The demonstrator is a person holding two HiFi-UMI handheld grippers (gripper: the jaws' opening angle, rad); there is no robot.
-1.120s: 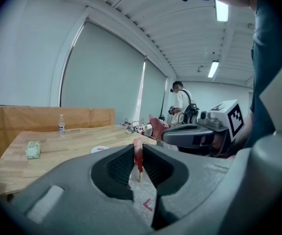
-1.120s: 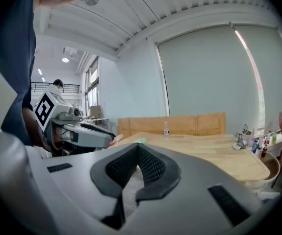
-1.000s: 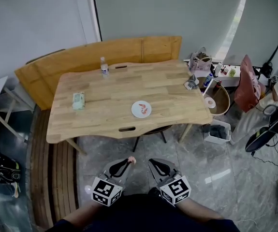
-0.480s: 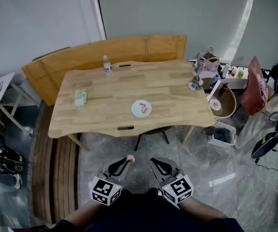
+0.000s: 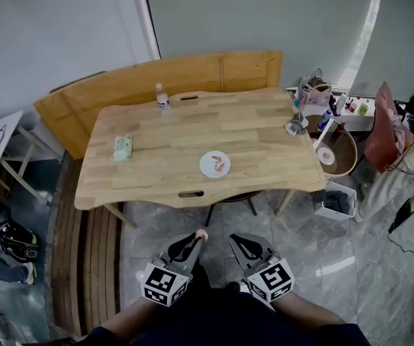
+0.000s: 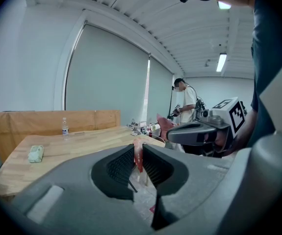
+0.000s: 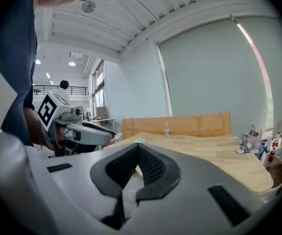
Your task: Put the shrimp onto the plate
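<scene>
A white plate (image 5: 212, 166) sits near the front middle of the wooden table (image 5: 156, 171), with one pink shrimp (image 5: 220, 166) lying on it. Both grippers hang low over the floor, well short of the table's front edge. My left gripper (image 5: 196, 238) is shut on a second pink shrimp (image 5: 201, 233), which stands upright between the pads (image 6: 138, 156). My right gripper (image 5: 237, 241) is shut with nothing in it; its jaws meet at the tips (image 7: 137, 149). From the right gripper view, the left gripper (image 7: 84, 129) and its shrimp (image 7: 114, 139) show at left.
On the table stand a water bottle (image 5: 162, 98), a green packet (image 5: 122, 148) and a crumpled wrapper (image 5: 295, 126). A wooden bench (image 5: 156, 74) runs behind it. A round tub (image 5: 334, 152) and a white bin (image 5: 335, 202) sit at the right. A person (image 6: 185, 99) stands far off.
The head camera has drifted, so the table sits slightly further right in view. Both grippers keep their pose, and the left one still holds the shrimp.
</scene>
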